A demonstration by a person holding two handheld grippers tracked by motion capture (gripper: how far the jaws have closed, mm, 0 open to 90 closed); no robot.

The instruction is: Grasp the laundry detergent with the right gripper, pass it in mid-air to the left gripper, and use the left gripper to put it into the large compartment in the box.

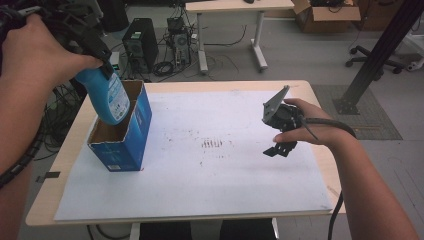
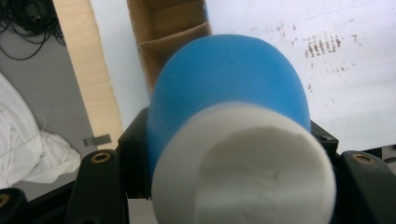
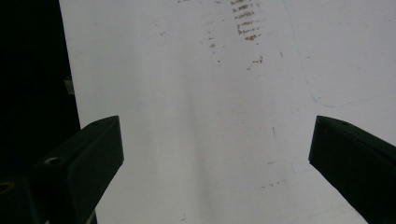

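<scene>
1. I'm watching the left gripper (image 1: 102,62) pinching the blue bottle (image 1: 107,97) (white cap towards the camera), its base dipping into the open blue box (image 1: 131,142).
2. The right gripper (image 1: 280,148) is hovering over the white surface (image 1: 210,190), jaws spread, nothing between.

A white sheet (image 1: 200,170) covers most of the wooden table (image 1: 45,200); it has dark smudges (image 1: 212,144) near the middle. On the floor far behind stand a black computer (image 1: 140,42), cables (image 1: 167,65), a white desk (image 1: 235,6), a cardboard box (image 1: 327,15) and an office chair (image 1: 372,60) at the right.
</scene>
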